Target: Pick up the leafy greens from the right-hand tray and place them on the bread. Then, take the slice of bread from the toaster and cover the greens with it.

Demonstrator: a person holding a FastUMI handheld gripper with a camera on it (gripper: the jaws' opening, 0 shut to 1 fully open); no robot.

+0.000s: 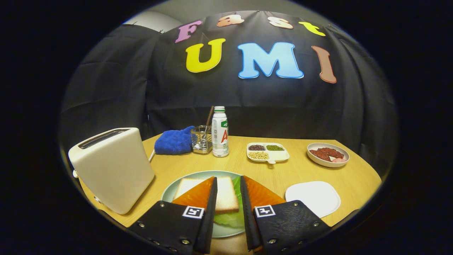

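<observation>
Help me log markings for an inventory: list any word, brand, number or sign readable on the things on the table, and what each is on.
No text can be quoted.
Bottle: printed label, too small and blurred to read.
Gripper, open with its fingers either side of the bread: square coded markers, a pattern and no words.
Toaster: no marking visible.

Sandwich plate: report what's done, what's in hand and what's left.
Done: leafy greens lie on the round plate with a bread slice covering them; the white tray is bare and no bread sticks out of the toaster. In hand: nothing; the gripper is open over the bread. Left: apparently just pulling away.
</observation>
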